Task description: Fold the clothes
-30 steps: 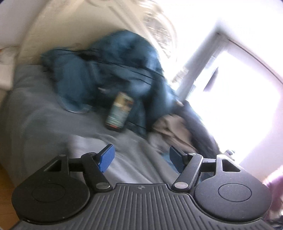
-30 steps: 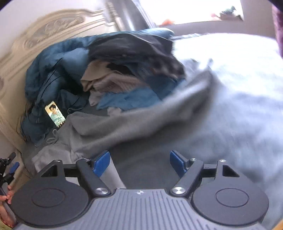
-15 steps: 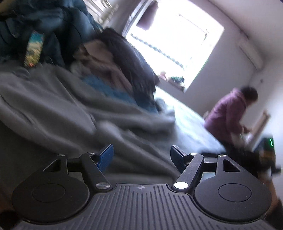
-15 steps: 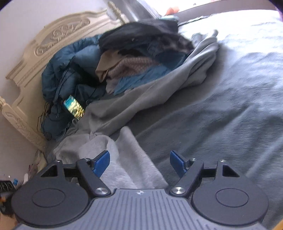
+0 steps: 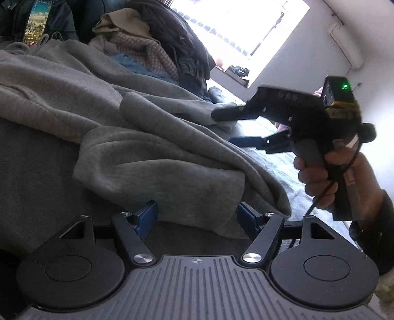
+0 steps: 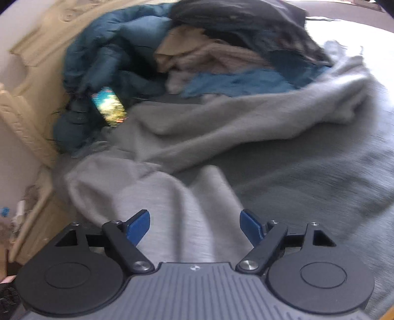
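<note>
A grey sweatshirt (image 5: 147,147) lies crumpled across the dark grey bed; it also shows in the right wrist view (image 6: 221,128). My left gripper (image 5: 197,216) is open, low over a folded edge of the sweatshirt, holding nothing. My right gripper (image 6: 195,225) is open above a sleeve-like part of the sweatshirt, holding nothing. The right gripper also shows in the left wrist view (image 5: 236,128), held in a hand, jaws apart, beside the garment's far edge.
A pile of other clothes (image 6: 234,49) (blue jacket, beige knit, dark garment) sits by the cream headboard (image 6: 27,115). A lit phone (image 6: 108,107) lies beside it. A bright window (image 5: 241,22) is behind. The grey blanket (image 6: 320,177) spreads to the right.
Both grippers have swung down closer to the grey sweatshirt. The right gripper and its hand have come into the left wrist view. Both stay open.
</note>
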A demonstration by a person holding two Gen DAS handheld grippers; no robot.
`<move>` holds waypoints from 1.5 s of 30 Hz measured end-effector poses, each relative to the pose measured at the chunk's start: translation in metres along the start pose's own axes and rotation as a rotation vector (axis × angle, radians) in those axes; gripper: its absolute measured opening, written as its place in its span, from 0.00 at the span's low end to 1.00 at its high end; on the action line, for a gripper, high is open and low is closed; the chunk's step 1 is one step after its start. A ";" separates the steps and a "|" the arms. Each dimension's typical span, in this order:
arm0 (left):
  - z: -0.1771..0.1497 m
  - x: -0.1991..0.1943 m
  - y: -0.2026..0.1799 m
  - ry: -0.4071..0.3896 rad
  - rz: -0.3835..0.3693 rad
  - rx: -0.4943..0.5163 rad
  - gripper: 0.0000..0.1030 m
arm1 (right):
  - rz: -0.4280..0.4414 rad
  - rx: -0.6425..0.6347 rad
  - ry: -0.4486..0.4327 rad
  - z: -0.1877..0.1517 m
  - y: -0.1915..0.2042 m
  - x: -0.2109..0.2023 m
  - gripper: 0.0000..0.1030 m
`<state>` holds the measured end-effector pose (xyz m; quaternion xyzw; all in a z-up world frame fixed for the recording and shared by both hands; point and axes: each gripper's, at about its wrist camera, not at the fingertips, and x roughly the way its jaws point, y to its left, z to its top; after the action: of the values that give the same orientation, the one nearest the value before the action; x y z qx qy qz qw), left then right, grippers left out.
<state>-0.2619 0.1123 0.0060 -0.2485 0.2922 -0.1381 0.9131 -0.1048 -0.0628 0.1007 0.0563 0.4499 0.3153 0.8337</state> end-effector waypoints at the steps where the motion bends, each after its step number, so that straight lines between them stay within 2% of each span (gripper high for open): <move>1: 0.001 0.000 0.002 -0.002 -0.002 -0.001 0.69 | 0.007 -0.012 0.001 0.000 0.004 0.001 0.80; 3: 0.003 -0.001 0.007 -0.006 -0.007 -0.006 0.69 | -0.030 -0.043 0.030 -0.001 0.008 0.010 0.79; 5: 0.006 -0.002 0.010 -0.015 -0.020 -0.020 0.69 | -0.066 -0.050 0.067 -0.005 0.004 0.022 0.69; 6: 0.007 -0.004 0.012 -0.020 -0.028 -0.028 0.69 | -0.077 -0.046 0.085 -0.008 0.001 0.027 0.51; 7: 0.008 -0.005 0.013 -0.029 -0.035 -0.034 0.69 | -0.082 -0.038 0.099 -0.010 -0.003 0.032 0.42; 8: 0.009 -0.007 0.014 -0.038 -0.040 -0.038 0.69 | -0.073 -0.019 0.102 -0.012 -0.008 0.033 0.24; 9: 0.011 -0.009 0.015 -0.049 -0.044 -0.041 0.69 | -0.062 0.004 0.093 -0.014 -0.013 0.032 0.15; 11: 0.015 -0.011 0.017 -0.074 -0.053 -0.045 0.69 | -0.043 0.045 0.052 -0.015 -0.021 0.021 0.06; 16: 0.027 -0.017 0.025 -0.129 -0.055 -0.048 0.69 | -0.031 0.100 -0.144 -0.018 -0.036 -0.043 0.05; 21: 0.033 -0.015 0.030 -0.144 -0.035 -0.077 0.69 | -0.042 0.171 -0.320 -0.032 -0.057 -0.113 0.05; 25: 0.036 -0.013 0.029 -0.140 -0.020 -0.068 0.69 | -0.076 0.228 -0.437 -0.058 -0.074 -0.163 0.05; 29: 0.039 -0.010 0.028 -0.142 0.005 -0.050 0.69 | -0.109 0.311 -0.517 -0.097 -0.089 -0.196 0.05; 33: 0.043 -0.008 0.031 -0.148 0.042 -0.057 0.69 | -0.171 0.351 -0.552 -0.142 -0.095 -0.209 0.05; 36: 0.044 -0.006 0.033 -0.143 0.066 -0.055 0.69 | -0.197 0.410 -0.517 -0.177 -0.102 -0.198 0.05; 39: 0.044 -0.001 0.031 -0.127 0.097 -0.032 0.69 | -0.260 0.454 -0.445 -0.204 -0.113 -0.175 0.05; 42: 0.045 0.004 0.028 -0.109 0.118 -0.005 0.69 | -0.241 0.531 -0.378 -0.223 -0.127 -0.156 0.06; 44: 0.043 0.005 0.026 -0.103 0.130 0.019 0.70 | -0.204 0.568 -0.394 -0.228 -0.134 -0.161 0.08; 45: 0.043 0.006 0.026 -0.099 0.133 0.030 0.71 | -0.198 0.579 -0.396 -0.227 -0.136 -0.167 0.16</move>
<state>-0.2287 0.1474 0.0199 -0.2214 0.2607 -0.0689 0.9372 -0.2851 -0.3104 0.0348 0.3061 0.3536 0.0755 0.8807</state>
